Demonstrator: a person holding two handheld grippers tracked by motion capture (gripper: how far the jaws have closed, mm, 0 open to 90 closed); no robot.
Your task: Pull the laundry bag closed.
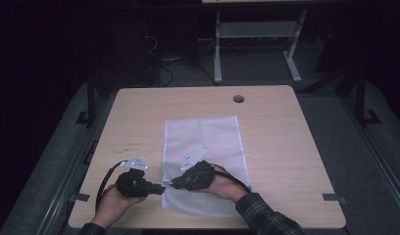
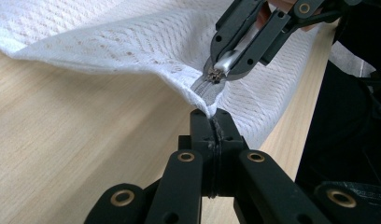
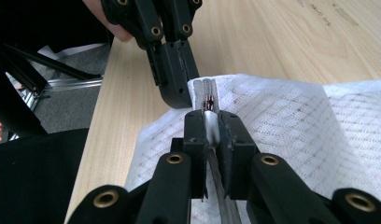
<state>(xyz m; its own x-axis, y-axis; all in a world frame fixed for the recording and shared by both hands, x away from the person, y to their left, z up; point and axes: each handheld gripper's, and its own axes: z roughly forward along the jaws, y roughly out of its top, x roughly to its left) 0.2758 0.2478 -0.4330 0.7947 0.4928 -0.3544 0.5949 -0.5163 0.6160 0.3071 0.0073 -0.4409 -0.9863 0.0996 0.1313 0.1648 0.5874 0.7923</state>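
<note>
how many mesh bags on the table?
1. The white mesh bag lies mid-table; the left gripper pinches its zipper end, the right gripper grips the zipper pull.

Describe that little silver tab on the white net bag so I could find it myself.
On the pale wooden table lies a white mesh laundry bag. At its near left edge runs a grey zipper, its end pinched by the left gripper. The silver metal zipper pull sits there, clamped in the right gripper, the bag's one shiny part.

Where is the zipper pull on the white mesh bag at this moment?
The zipper pull sits clamped in the right gripper at the white mesh bag's near-left corner, beside the left gripper pinching the zipper's end.
</note>
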